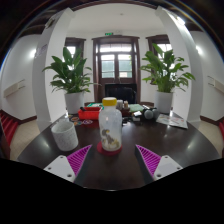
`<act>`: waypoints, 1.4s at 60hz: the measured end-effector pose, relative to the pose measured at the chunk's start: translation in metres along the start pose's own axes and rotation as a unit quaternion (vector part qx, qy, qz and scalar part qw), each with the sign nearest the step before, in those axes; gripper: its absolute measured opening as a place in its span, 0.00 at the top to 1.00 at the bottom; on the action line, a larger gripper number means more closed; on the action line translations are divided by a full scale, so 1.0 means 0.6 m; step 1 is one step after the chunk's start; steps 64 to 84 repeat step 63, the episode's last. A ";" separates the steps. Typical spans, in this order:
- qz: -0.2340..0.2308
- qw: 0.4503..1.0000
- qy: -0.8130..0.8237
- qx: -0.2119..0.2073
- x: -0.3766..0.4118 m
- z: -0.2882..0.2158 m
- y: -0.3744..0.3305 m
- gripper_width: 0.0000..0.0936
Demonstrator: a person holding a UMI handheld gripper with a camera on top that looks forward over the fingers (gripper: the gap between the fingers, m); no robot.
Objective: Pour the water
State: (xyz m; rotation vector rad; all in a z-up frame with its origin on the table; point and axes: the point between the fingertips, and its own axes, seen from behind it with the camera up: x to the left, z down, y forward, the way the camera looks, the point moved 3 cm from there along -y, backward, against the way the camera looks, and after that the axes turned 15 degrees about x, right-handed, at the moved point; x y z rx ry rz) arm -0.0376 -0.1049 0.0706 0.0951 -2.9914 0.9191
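Standing upright on the dark table [120, 168], the bottle [110, 127] sits just ahead of the gripper [112, 160], roughly centred on the gap between the fingers and nearer the table's near edge than its far one. Yellow cap is on; clear body, something pale at the bottom, water level hard to read. Jaws are open wide, pink pads facing in, nothing touching the bottle.

Cup [64, 133], white, is just left of the bottle, close but apart. Likely the pour target.

Risks, as I read it:
- Cap looks fitted. Tipping now would pour nothing; it has to come off first, awkward with one gripper.
- Bottle is tall and narrow. An off-centre approach means one finger hits first and shoves or topples it, possibly into the cup.
- Clear smooth wall could slip or rotate in the pads once tilted.
- Cup is light, and a nudge from the left finger on approach would move it.
- Small cup mouth, so overshoot ends up on the table.

Around: clutter along the far edge behind the bottle, including a red item [90, 113] and dark objects I can't identify, plus papers toward the far right. Two plants [70, 72] and a door [116, 65] sit well beyond the table. Nothing lies between fingers and bottle; only the cup crowds the left side.
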 end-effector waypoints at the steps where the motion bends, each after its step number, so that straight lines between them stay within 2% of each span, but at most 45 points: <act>1: 0.003 1.000 0.001 0.002 0.000 0.007 -0.012 0.10; 7: 0.028 1.000 -0.003 0.009 0.016 0.040 -0.070 0.09; 16: 0.059 0.998 -0.008 -0.001 0.034 0.042 -0.133 0.08; 40: 0.039 0.998 0.002 -0.054 0.096 -0.045 -0.219 0.09; 57: 0.021 0.999 0.006 -0.045 0.121 -0.050 -0.221 0.09; 84: 0.023 0.999 0.001 -0.041 0.125 -0.046 -0.215 0.09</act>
